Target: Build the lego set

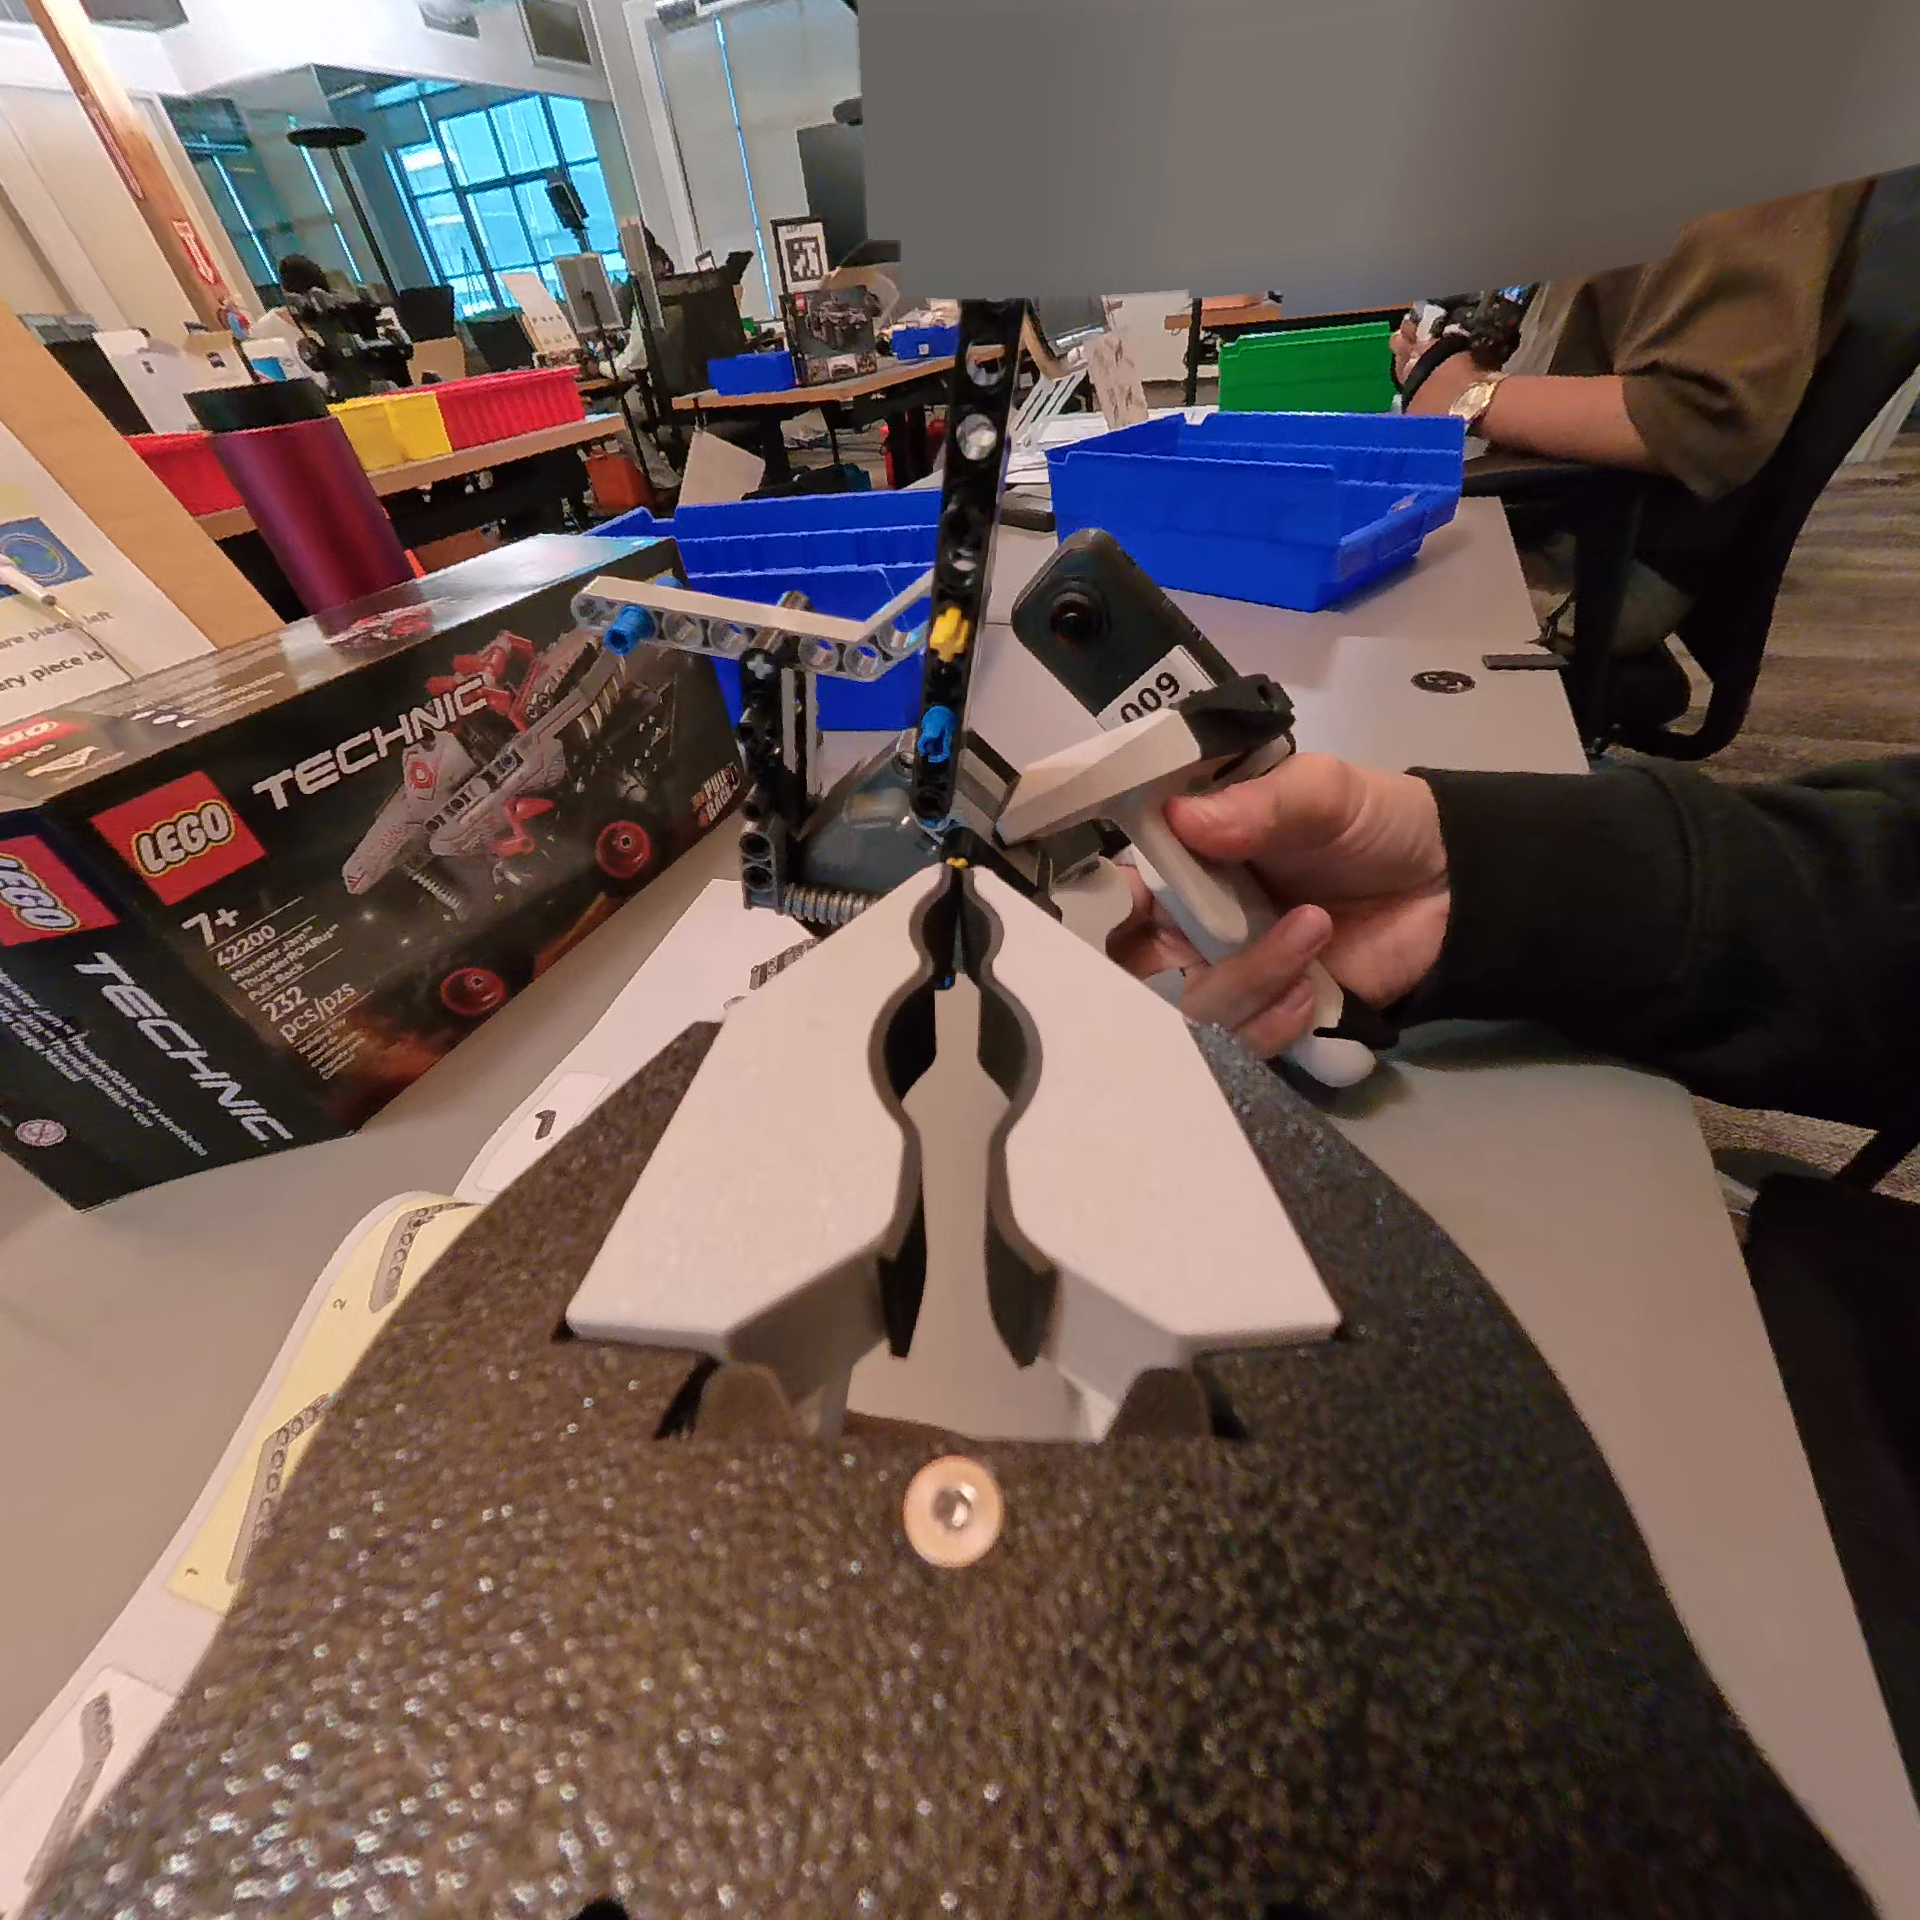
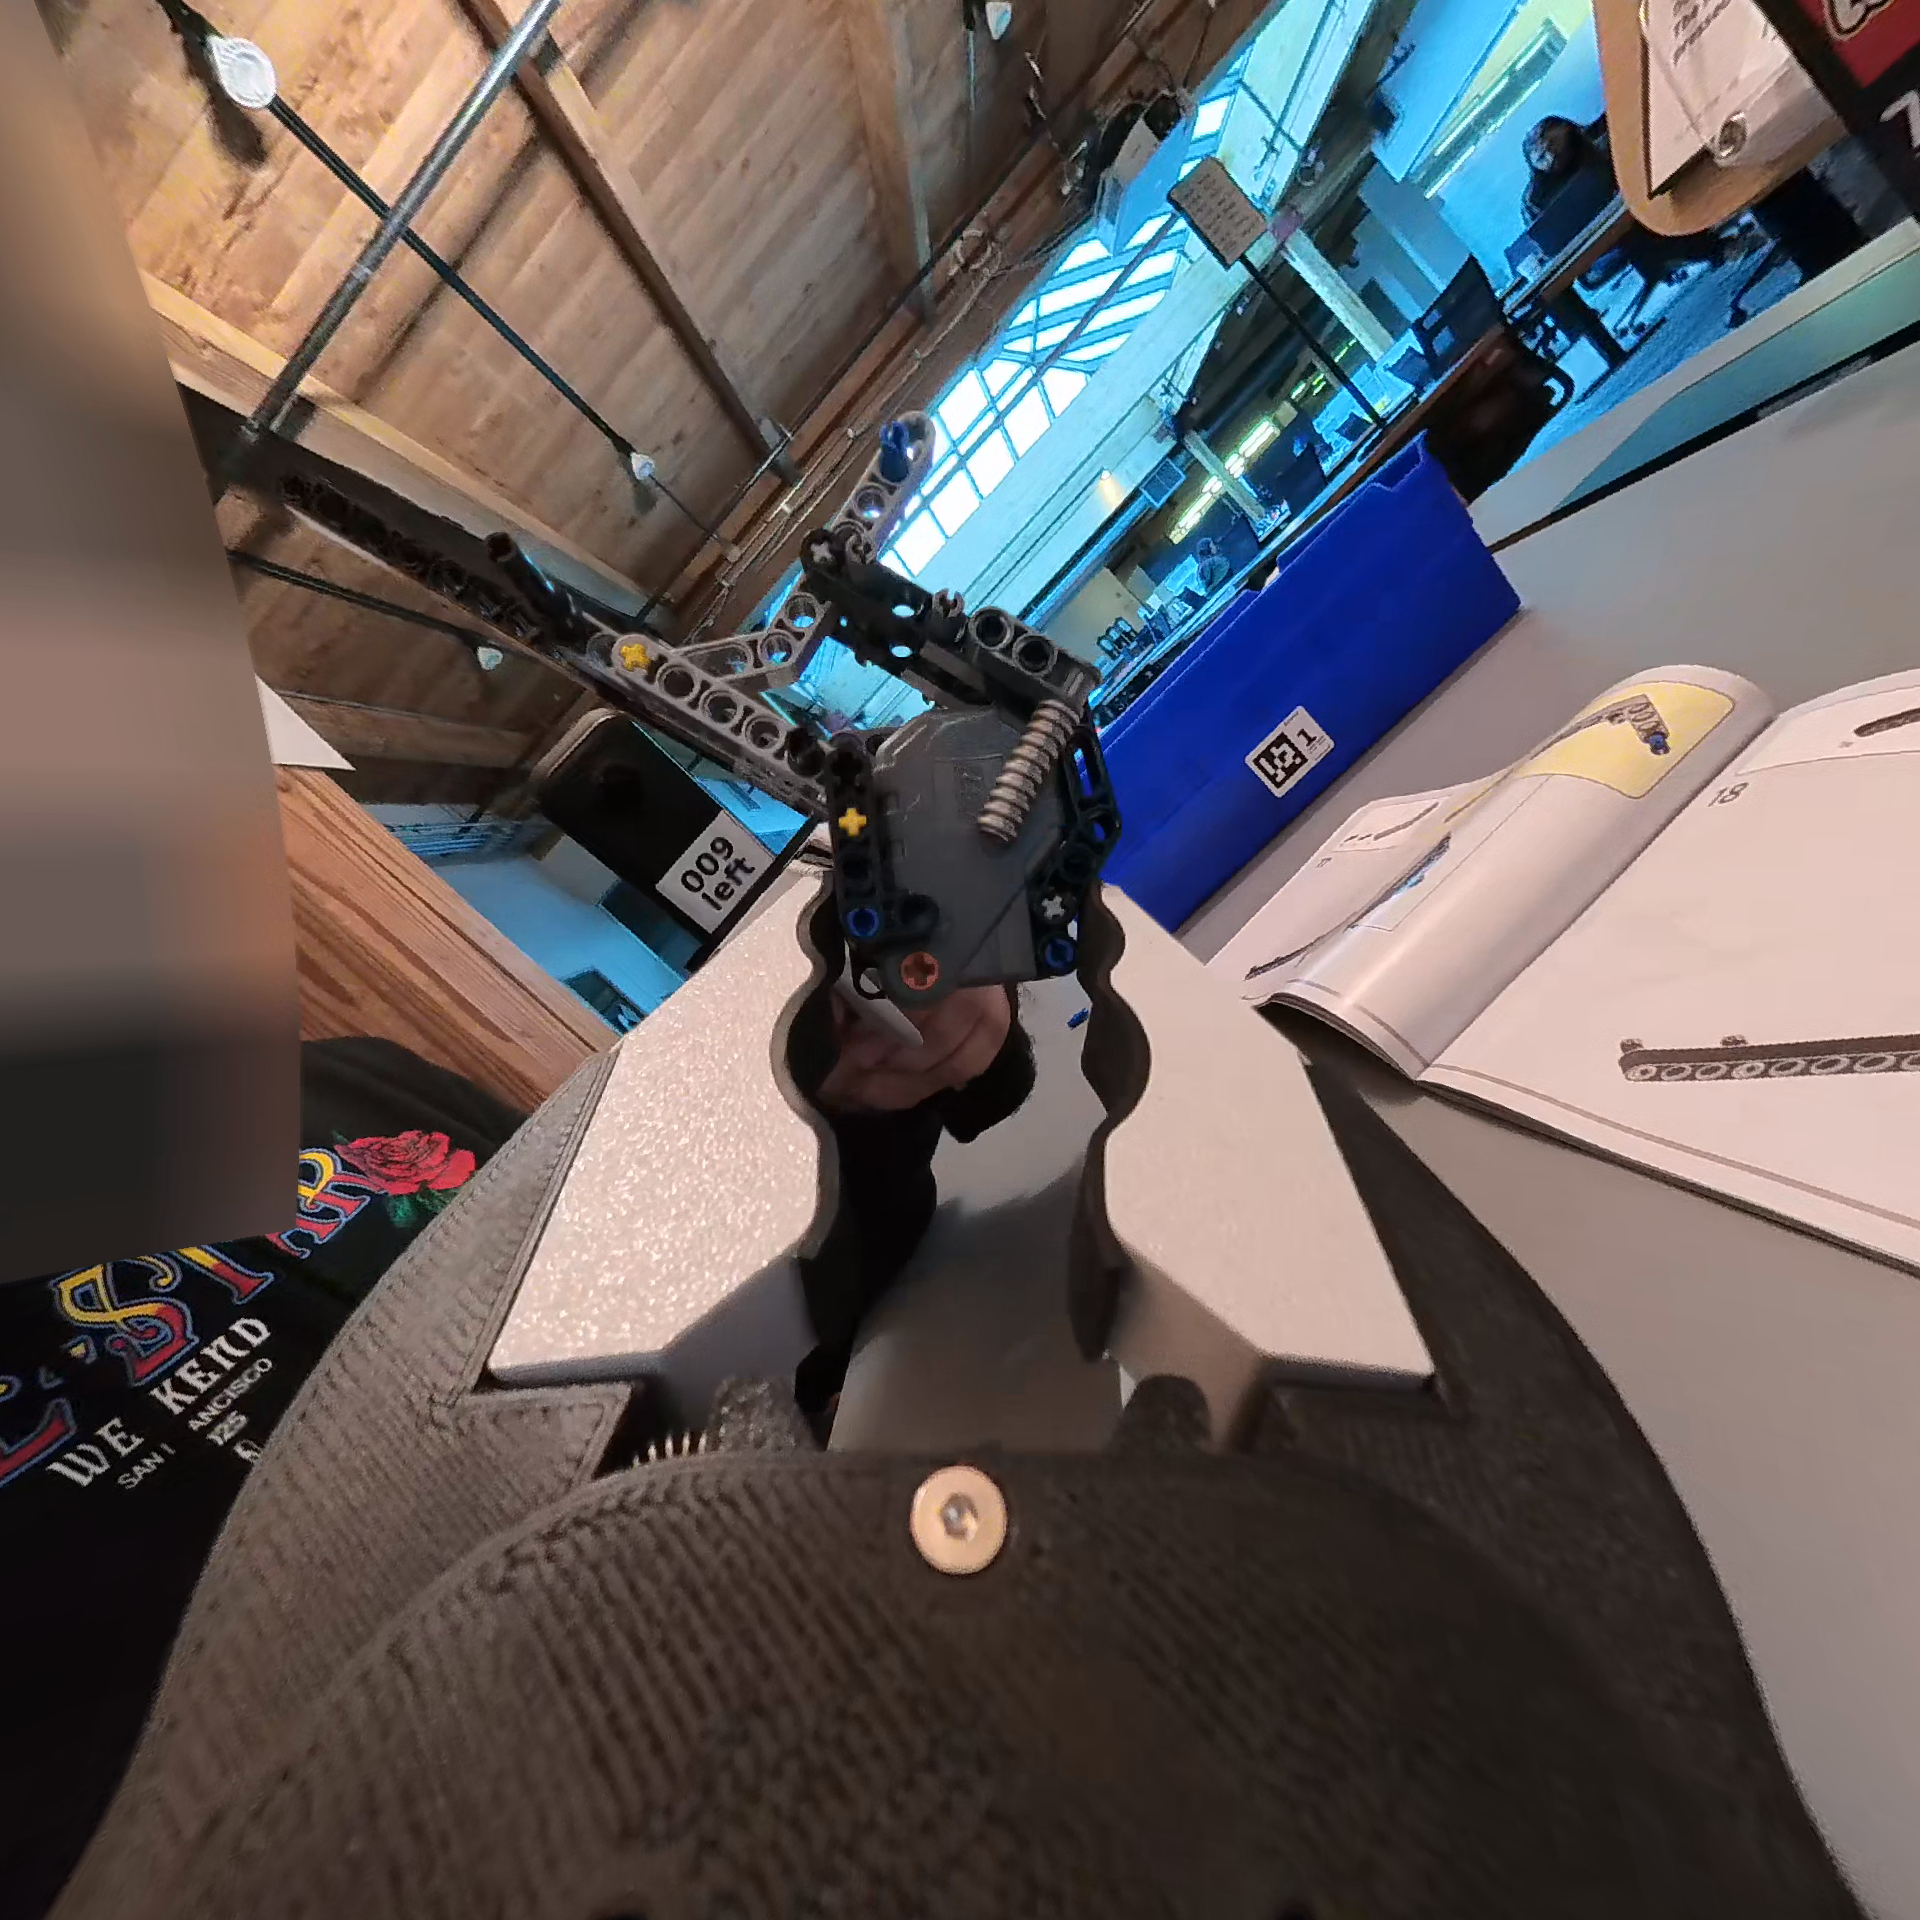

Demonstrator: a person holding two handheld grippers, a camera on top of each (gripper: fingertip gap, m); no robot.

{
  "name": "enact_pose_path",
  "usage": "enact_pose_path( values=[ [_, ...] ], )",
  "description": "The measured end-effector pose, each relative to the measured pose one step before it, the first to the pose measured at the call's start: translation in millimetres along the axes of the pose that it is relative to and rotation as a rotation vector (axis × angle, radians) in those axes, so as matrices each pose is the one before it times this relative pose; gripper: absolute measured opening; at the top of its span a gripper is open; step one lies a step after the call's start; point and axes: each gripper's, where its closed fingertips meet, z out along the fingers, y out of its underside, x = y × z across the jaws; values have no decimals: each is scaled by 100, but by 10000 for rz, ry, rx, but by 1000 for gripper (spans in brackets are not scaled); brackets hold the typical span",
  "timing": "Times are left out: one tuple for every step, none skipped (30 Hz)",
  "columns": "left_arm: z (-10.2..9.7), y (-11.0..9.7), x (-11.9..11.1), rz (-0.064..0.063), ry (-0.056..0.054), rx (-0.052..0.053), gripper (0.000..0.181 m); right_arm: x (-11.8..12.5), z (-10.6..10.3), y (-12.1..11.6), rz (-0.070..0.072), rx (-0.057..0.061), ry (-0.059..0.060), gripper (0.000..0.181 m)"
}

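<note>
My left gripper (image 1: 957, 883) is shut on the lower end of a long black beam (image 1: 971, 488) that stands nearly upright. The beam joins a partly built model: a dark grey motor block (image 2: 951, 821) with a spring (image 2: 1023, 774), black frames and a bent light grey beam (image 1: 748, 629). My right gripper (image 2: 961, 940) is shut on the motor block and holds the model off the table. In the left wrist view the right gripper (image 1: 1023, 800) sits just right of the black beam, held by a hand (image 1: 1299, 894). The black beam also shows in the right wrist view (image 2: 436, 556).
The set's box (image 1: 312, 862) stands at the left on the grey table (image 1: 1538, 1247). An open instruction booklet (image 2: 1558, 935) lies under and beside the grippers. Blue bins (image 1: 1257, 499) stand behind. A maroon tumbler (image 1: 312, 499) is at the back left. A seated person (image 1: 1662, 343) is at the far right. The grippers are tip to tip, or close to it.
</note>
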Motion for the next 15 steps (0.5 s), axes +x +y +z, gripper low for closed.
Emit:
enact_pose_path(
  values=[
    [-9,70,-15,-23,27,-17,0,72,16,65,25,-16,3,44],
    [-7,81,-24,-12,12,-4,0,77,14,67,18,-27,14,44],
    [-3,42,39,6,48,24,0,-8,-12,85,27,-52,-52,44],
    [-3,-30,18,-29,38,42,0,-18,6,32,27,-29,-32,44],
    [8,12,1,-8,18,0,0,16,7,26,-15,-33,22,44],
    [0,119,-2,49,22,-83,0,90,-31,83,38,-82,26,44],
    [0,88,7,12,25,-66,0,57,-8,72,90,-51,-19,44],
    [1,-76,45,-67,39,54,0,-97,7,1,97,-4,-113,44],
    [8,-127,80,-108,54,100,0,-125,-27,-25,135,0,-146,44],
    [22,-106,77,-80,52,73,0,-126,-43,-10,141,1,-138,44],
    [-12,-155,151,-49,82,65,0,-180,-7,-15,180,21,-188,44],
    [-82,-351,246,-21,130,139,0,-368,56,31,218,34,-341,43],
    [-161,-590,-34,-44,-79,276,0,-235,144,55,252,43,-257,43],
    [-244,-726,-376,-55,-288,352,0,82,177,179,115,-6,-12,43],
    [-225,-512,-253,-66,-156,217,0,-4,170,286,-22,-122,-28,44]
  ],
)
